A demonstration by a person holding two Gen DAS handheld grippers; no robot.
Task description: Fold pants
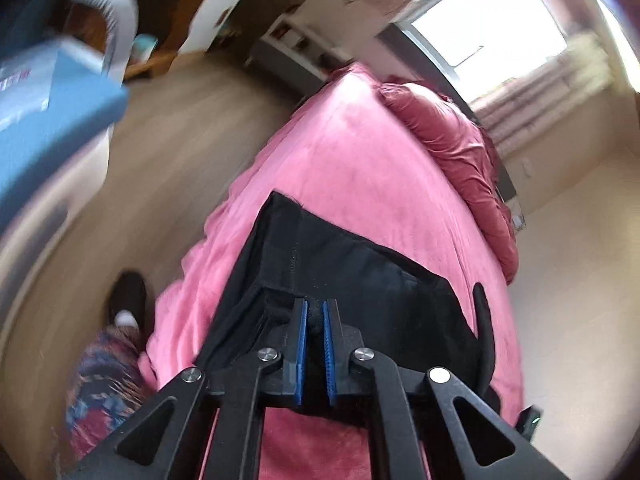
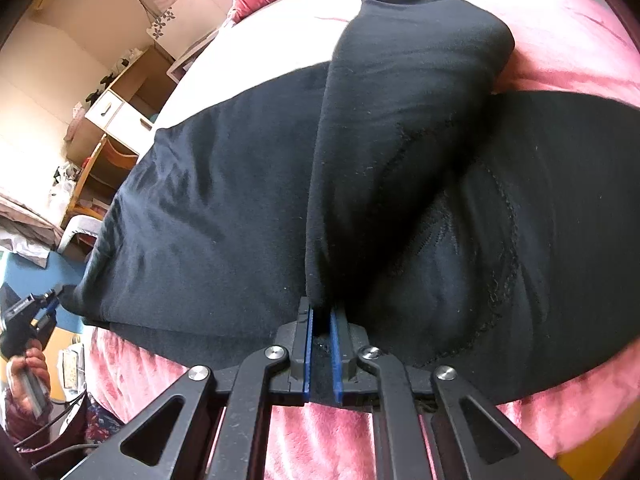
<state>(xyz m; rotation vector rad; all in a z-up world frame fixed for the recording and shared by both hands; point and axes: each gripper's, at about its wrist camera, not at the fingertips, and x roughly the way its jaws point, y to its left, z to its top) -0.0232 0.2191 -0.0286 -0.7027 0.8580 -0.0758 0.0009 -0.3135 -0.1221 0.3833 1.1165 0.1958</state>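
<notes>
Left wrist view, L to R. At far L we see a blue box (image 1: pixel 52 96), blurred, w/ a pale curved chair frame (image 1: pixel 116 12) behind it; below, a black shoe (image 1: pixel 128 300) on the wood floor (image 1: pixel 188 132) and a patterned trouser leg (image 1: pixel 104 384) of the person. Centre: the black pants (image 1: pixel 352 264) lie on the pink bedspread (image 1: pixel 344 148). The left gripper (image 1: pixel 315 308) has its blue pads (image 1: pixel 303 332) drawn nearly together, w/ dark cloth of the pants pinched between them; the near edge of the garment is lifted off the bed. To the R, a darker red pillow (image 1: pixel 448 140) lies along the bed's far side, and a bright window (image 1: pixel 492 20) fills the upper R.

Right wrist view, L to R. At far L the person's hand (image 2: pixel 28 376) holds the left tool, seen small and apart from the cloth in this view; wooden shelving (image 2: pixel 120 120) stands behind. Centre: the pants spread wide over the bedspread, one part folded over into a thick roll running up and R. The right gripper (image 2: pixel 322 312) is clamped on the near end of that fold, pads close w/ black fabric between. At R, flat pants cloth w/ a stitched seam, then pink bedspread at the edge.
</notes>
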